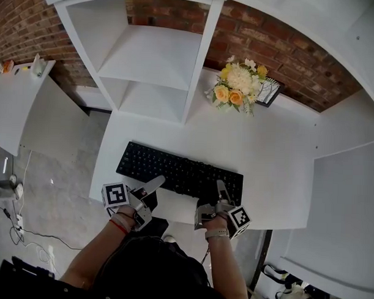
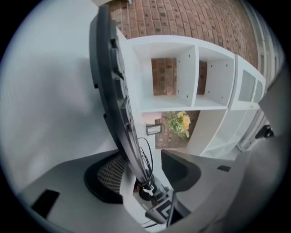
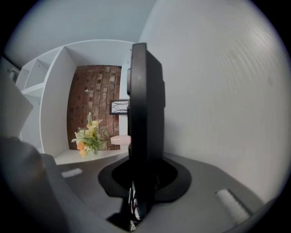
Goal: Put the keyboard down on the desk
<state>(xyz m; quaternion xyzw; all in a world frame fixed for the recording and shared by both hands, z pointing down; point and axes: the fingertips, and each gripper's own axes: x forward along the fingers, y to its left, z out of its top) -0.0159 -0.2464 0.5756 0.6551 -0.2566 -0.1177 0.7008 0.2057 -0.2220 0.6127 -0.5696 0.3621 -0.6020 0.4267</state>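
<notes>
Much desk (image 1: 279, 149) past keyboard (image 1: 174, 167) edge; left tongs (image 2: 143, 173) open, right tongs (image 3: 144, 177) seemingly clamped.

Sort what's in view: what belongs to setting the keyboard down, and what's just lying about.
Job in hand: keyboard, desk, right tool gripping it, left tool open around its edge.
Lying about: flowers, framed picture, white shelf unit.
</notes>
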